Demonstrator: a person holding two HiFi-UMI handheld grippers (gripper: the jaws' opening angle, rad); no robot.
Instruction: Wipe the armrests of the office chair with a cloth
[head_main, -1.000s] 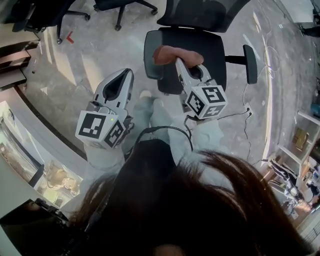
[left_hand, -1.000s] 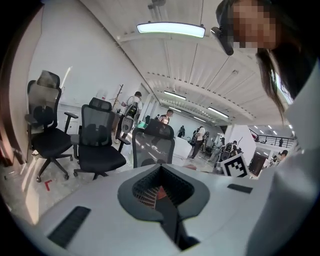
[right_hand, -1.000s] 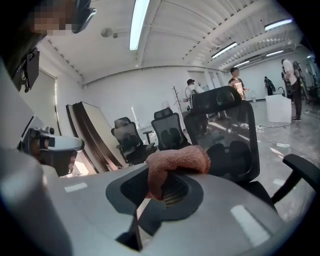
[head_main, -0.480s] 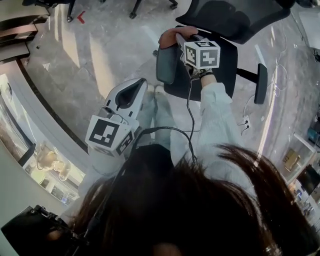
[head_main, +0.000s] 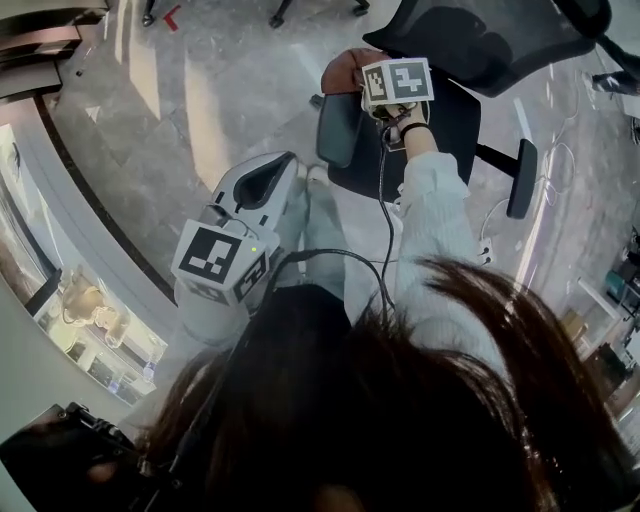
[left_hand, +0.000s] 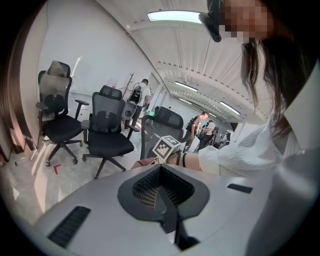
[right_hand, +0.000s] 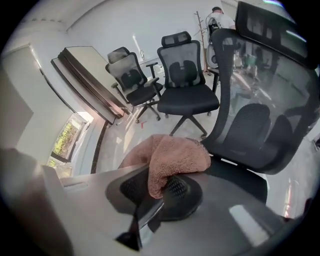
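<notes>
The black office chair (head_main: 455, 120) stands in front of me, its mesh back (right_hand: 262, 117) close by in the right gripper view. Its near armrest (head_main: 338, 132) is at picture left of the seat, the other armrest (head_main: 520, 178) at the right. My right gripper (right_hand: 160, 186) is shut on a pinkish-brown cloth (right_hand: 176, 156). In the head view the cloth (head_main: 343, 68) sits over the far end of the near armrest, just ahead of the right gripper's marker cube (head_main: 398, 82). My left gripper (head_main: 272, 172) hangs shut and empty over the floor, left of the chair.
Other black office chairs (right_hand: 187, 80) (left_hand: 107, 131) stand further off on the glossy floor. A dark stepped ledge (head_main: 95, 235) runs along the left. A black cable (head_main: 381, 225) trails from the right gripper along the sleeve. People stand in the far background (left_hand: 143, 93).
The right gripper has carried the cloth from over the seat out and down to the far end of the near armrest. The left gripper has sunk a little.
</notes>
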